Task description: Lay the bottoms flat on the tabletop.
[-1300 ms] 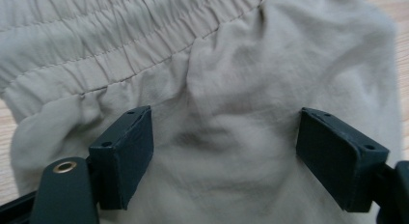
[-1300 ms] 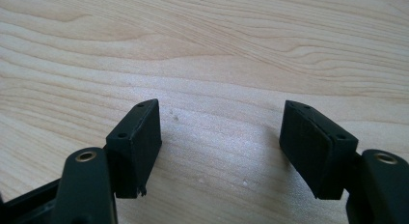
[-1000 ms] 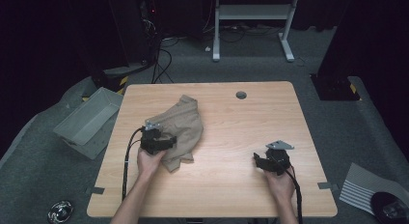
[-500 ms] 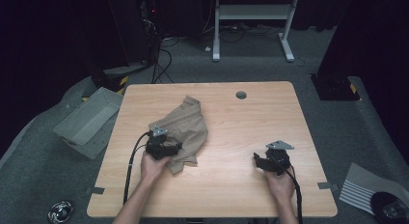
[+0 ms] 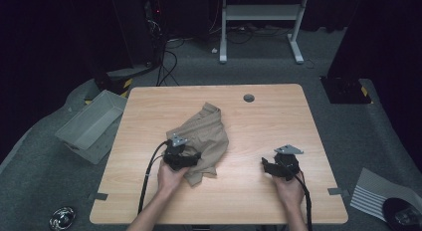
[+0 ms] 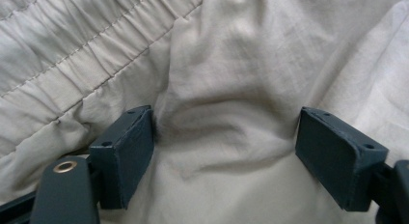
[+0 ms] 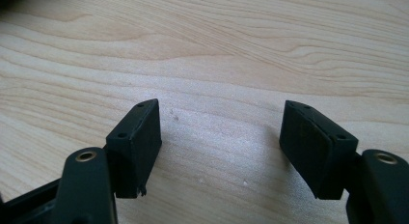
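Currently the left gripper (image 6: 225,151) is pressed down into the beige garment (image 5: 204,136), jaws spread wide with a raised fold of cloth bunched between them but not yet pinched; likely positioned so a close would catch that fold. Nearby, the right gripper (image 7: 221,147) is held wide open over bare table (image 5: 268,121), nothing gripped, probably parked clear of the cloth until needed. Farther out, the garment is seen crumpled left of table centre, its gathered waistband (image 6: 72,55) lying beyond the left jaws.

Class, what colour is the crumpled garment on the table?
The garment is plain beige, clearest in the left gripper view.
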The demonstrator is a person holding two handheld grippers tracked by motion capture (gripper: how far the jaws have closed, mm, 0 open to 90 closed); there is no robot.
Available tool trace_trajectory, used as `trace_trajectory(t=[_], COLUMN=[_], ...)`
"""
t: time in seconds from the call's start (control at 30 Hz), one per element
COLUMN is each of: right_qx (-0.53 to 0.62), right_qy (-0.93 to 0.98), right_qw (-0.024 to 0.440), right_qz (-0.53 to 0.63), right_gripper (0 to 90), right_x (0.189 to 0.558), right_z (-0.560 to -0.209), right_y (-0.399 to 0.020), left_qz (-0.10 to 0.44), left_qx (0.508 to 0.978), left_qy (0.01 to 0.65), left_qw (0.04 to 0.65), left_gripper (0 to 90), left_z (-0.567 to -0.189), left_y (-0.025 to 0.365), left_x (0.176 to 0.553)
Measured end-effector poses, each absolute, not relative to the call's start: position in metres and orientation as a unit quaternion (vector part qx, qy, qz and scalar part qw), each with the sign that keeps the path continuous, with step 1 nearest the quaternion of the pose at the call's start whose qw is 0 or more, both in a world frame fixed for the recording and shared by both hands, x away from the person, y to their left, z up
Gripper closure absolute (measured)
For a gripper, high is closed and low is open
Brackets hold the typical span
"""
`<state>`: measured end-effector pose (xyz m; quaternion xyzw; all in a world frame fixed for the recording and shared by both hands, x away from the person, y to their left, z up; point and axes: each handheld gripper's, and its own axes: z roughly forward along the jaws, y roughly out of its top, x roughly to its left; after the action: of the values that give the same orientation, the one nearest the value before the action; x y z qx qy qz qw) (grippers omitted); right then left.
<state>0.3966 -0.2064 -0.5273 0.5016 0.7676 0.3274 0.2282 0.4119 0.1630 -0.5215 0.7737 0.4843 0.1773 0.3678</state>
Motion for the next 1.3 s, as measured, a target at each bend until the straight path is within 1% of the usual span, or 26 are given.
trace_trajectory(t=[0.23,0.47,0.63,0.7,0.77,0.8,0.87,0.97,1.03,1.17,1.23,1.27,1.3], right_qx=[0.501,0.498,0.495,0.490,0.491,0.495,0.491,0.461,0.442,0.407,0.368,0.368,0.343], right_qy=[0.768,0.770,0.772,0.775,0.776,0.779,0.782,0.791,0.795,0.804,0.816,0.816,0.824], right_qw=[0.228,0.224,0.223,0.222,0.221,0.212,0.198,0.211,0.212,0.215,0.209,0.209,0.198], right_qz=[0.328,0.329,0.330,0.331,0.330,0.321,0.330,0.344,0.358,0.376,0.394,0.394,0.406], right_gripper=[31.2,31.3,31.3,31.8,33.4,36.3,36.5,36.5,36.2,36.0,36.5,36.5,37.0], right_x=[0.397,0.397,0.398,0.398,0.398,0.398,0.397,0.393,0.390,0.386,0.383,0.383,0.381], right_z=[-0.527,-0.527,-0.527,-0.527,-0.527,-0.524,-0.520,-0.510,-0.501,-0.488,-0.476,-0.476,-0.470], right_y=[-0.206,-0.206,-0.206,-0.205,-0.205,-0.203,-0.199,-0.187,-0.177,-0.158,-0.136,-0.136,-0.120], left_qz=[0.165,0.151,0.155,0.171,0.180,0.191,0.197,0.198,0.199,0.201,0.206,0.206,0.207], left_qx=[0.780,0.775,0.759,0.743,0.739,0.731,0.724,0.718,0.710,0.706,0.708,0.708,0.707], left_qy=[0.470,0.460,0.466,0.475,0.479,0.492,0.506,0.520,0.537,0.547,0.556,0.556,0.560], left_qw=[0.378,0.407,0.428,0.439,0.438,0.433,0.426,0.419,0.410,0.401,0.383,0.383,0.379], left_gripper=[20.8,22.1,22.5,22.9,22.8,22.7,22.5,22.5,22.5,22.9,23.3,23.5,23.9], left_z=[-0.520,-0.511,-0.494,-0.483,-0.480,-0.477,-0.476,-0.477,-0.480,-0.483,-0.488,-0.488,-0.490], left_y=[0.135,0.134,0.150,0.164,0.169,0.180,0.191,0.201,0.213,0.223,0.229,0.229,0.231], left_x=[0.404,0.399,0.392,0.389,0.388,0.388,0.390,0.392,0.394,0.396,0.400,0.400,0.401])
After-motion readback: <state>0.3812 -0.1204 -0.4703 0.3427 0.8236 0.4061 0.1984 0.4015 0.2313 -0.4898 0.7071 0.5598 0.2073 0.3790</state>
